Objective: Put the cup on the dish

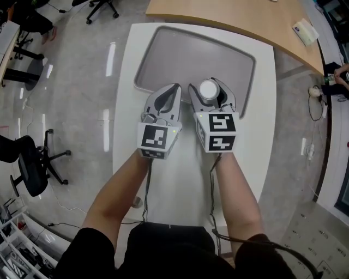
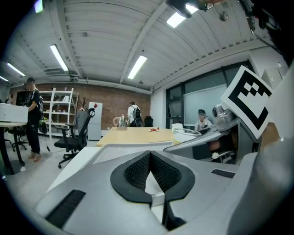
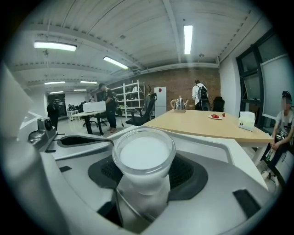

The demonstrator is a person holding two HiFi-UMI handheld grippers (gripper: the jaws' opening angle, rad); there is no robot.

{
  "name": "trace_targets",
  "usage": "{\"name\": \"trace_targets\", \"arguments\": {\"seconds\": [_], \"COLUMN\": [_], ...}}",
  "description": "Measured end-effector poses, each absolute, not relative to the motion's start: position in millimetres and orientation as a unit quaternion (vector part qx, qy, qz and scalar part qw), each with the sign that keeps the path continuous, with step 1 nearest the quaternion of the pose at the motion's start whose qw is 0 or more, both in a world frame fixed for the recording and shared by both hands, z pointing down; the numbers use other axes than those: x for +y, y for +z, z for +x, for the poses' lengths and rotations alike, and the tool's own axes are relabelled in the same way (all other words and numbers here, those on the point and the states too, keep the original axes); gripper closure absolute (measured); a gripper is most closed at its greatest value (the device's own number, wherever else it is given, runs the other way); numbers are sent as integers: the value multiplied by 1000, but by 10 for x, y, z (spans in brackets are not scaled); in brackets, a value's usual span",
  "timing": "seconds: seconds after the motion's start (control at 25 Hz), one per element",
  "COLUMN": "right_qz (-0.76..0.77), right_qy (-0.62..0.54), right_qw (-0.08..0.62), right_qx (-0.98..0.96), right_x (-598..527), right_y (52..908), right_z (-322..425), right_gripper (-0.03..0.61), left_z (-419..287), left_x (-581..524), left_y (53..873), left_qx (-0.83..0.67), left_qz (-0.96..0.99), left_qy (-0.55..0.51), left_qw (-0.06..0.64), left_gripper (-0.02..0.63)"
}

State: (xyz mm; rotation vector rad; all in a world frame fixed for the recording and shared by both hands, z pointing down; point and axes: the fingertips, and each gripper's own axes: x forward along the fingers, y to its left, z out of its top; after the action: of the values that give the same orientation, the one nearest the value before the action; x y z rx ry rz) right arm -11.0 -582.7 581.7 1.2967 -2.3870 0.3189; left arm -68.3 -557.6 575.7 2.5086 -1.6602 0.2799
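Gripping the white cup (image 3: pixel 144 153) upright in the right tool (image 1: pixel 209 85), jaws clamped on its sides, over the near right part of the grey dish (image 1: pixel 163 52) — probably only a straight lowering to go, though cannot tell whether touching yet. Just beside, at the dish's near rim, the left tool (image 1: pixel 175 87) pinched together on nothing. Underneath, a white surface (image 1: pixel 185 180); beyond, a curved wooden table (image 1: pixel 229 16) and office chairs (image 1: pixel 32 169) on glossy floor (image 1: pixel 82 82).

Gray tray (image 1: pixel 185 60) bare ahead, white table (image 1: pixel 128 109) open left, wooden table (image 1: pixel 229 16) beyond
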Motion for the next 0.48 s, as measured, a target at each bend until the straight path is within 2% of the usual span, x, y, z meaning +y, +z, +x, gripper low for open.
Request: {"name": "trace_targets", "arguments": {"seconds": [0.48], "right_qz": [449], "right_qy": [113], "right_qw": [263], "right_qx": [-846], "right_x": [-5971], "right_y": [6153], "right_z": [-313], "right_gripper": [310], "left_z": [-717], "left_x": [-5654], "left_y": [5951], "left_qx": [-555], "left_qz": [823], "left_qy": [92], "left_qw": [79], "left_gripper": [606]}}
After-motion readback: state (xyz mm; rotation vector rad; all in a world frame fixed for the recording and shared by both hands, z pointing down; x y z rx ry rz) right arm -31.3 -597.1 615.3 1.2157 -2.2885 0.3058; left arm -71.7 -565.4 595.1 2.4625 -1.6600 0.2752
